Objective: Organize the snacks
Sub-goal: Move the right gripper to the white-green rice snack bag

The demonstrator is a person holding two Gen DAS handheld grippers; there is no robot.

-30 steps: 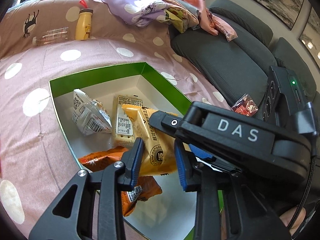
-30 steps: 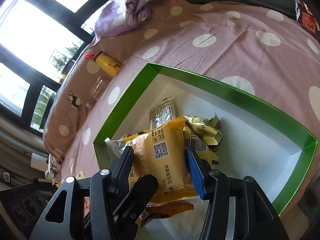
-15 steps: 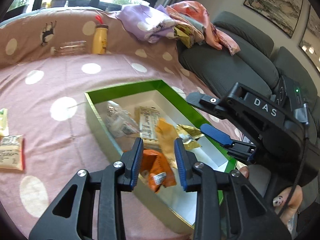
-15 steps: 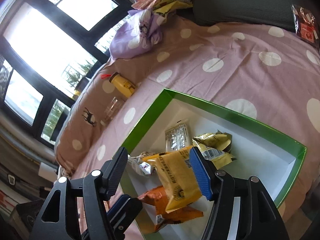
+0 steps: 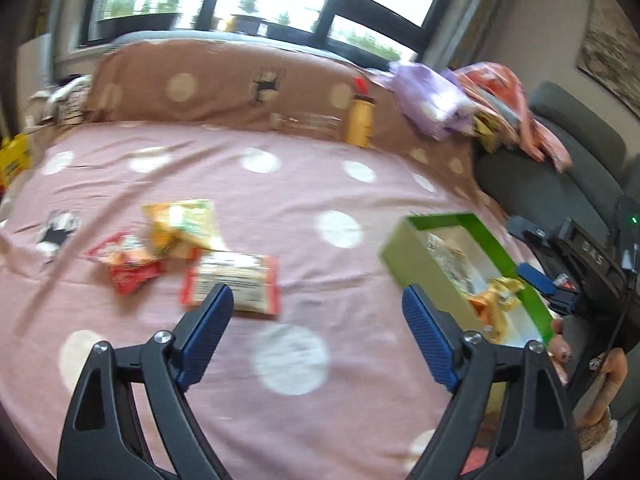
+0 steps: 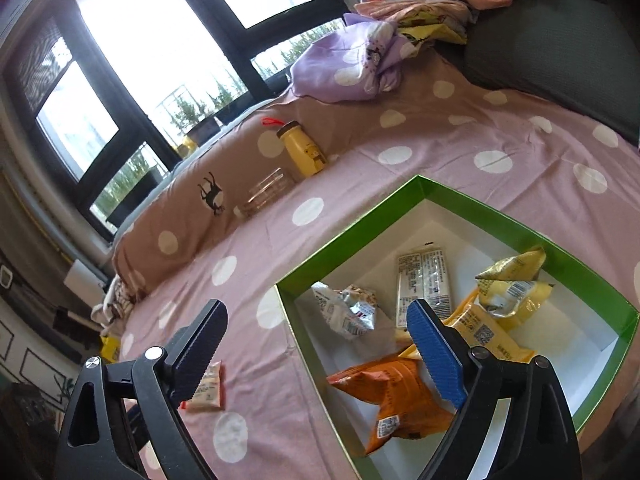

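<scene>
Left wrist view: the left gripper [image 5: 318, 316] has just been opening; its fingers [image 5: 206, 322] stand wide apart with nothing between them, above the pink dotted bedspread [image 5: 280, 184]. Loose snack packets [image 5: 230, 280] lie just beyond the left finger. The green box [image 5: 404, 248] sits to the right.

Right wrist view: the right gripper [image 6: 316, 344] has likewise just been opening, released and empty. The yellow packet [image 6: 486, 332] lies inside the box [image 6: 360, 236], partly on an orange packet [image 6: 394, 398].
</scene>
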